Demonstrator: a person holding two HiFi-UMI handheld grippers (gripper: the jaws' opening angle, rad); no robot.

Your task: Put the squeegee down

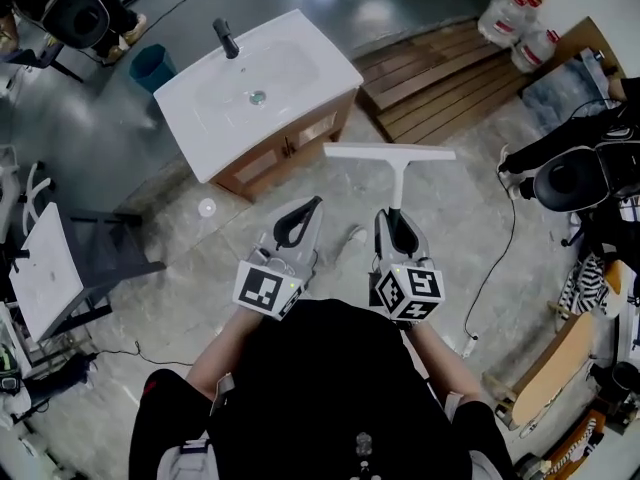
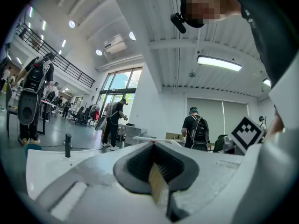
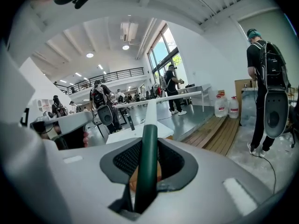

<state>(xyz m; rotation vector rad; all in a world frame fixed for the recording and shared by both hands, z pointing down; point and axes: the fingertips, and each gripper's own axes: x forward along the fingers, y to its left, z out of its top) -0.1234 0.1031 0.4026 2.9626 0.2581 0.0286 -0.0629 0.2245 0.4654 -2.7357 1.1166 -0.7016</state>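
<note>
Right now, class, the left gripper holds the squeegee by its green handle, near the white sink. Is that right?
No. The right gripper holds the squeegee by its green handle, near the white sink; the left gripper is shut on nothing. The right gripper view shows the handle between its jaws.

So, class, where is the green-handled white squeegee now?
Head view, centre-right: the green-handled white squeegee is held in the tongs of the right gripper, its blade just right of the white washbasin on its wooden cabinet.
</note>
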